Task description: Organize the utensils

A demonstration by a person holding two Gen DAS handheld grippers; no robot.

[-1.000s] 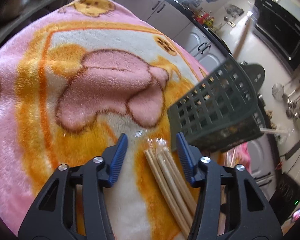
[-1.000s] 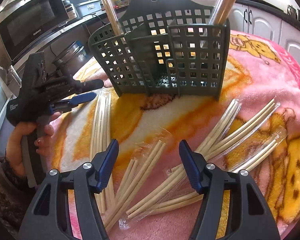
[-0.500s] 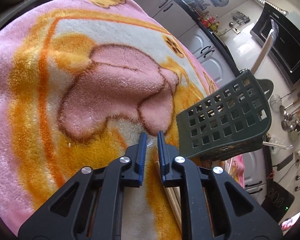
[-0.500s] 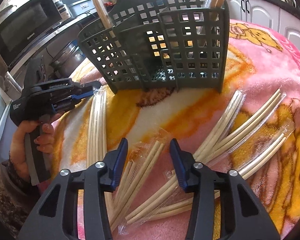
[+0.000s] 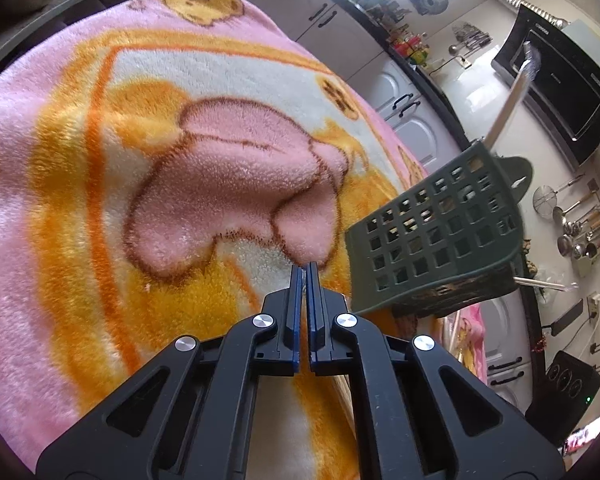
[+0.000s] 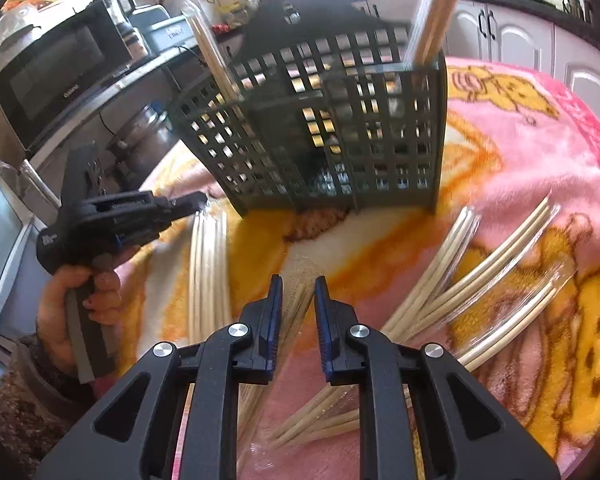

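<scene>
The left gripper had just clamped a wrapped chopstick packet's clear end; the right gripper was closing around another packet, near the green basket.

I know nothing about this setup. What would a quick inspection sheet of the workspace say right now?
Surface: pink and orange fleece blanket.
Job's things: dark green slotted basket holding two upright chopstick packets; loose wrapped chopsticks lying on the blanket in front of it.
Clutter: nothing seen.
Grippers: left gripper shut, apparently pinching the wrapper end of the leftmost packet. Right gripper has just been closing around another packet; whether the pads press on it I cannot tell.
Cables: a dark lead by a wall socket.
Surroundings: kitchen with microwave, white cabinets, hanging ladles.
</scene>
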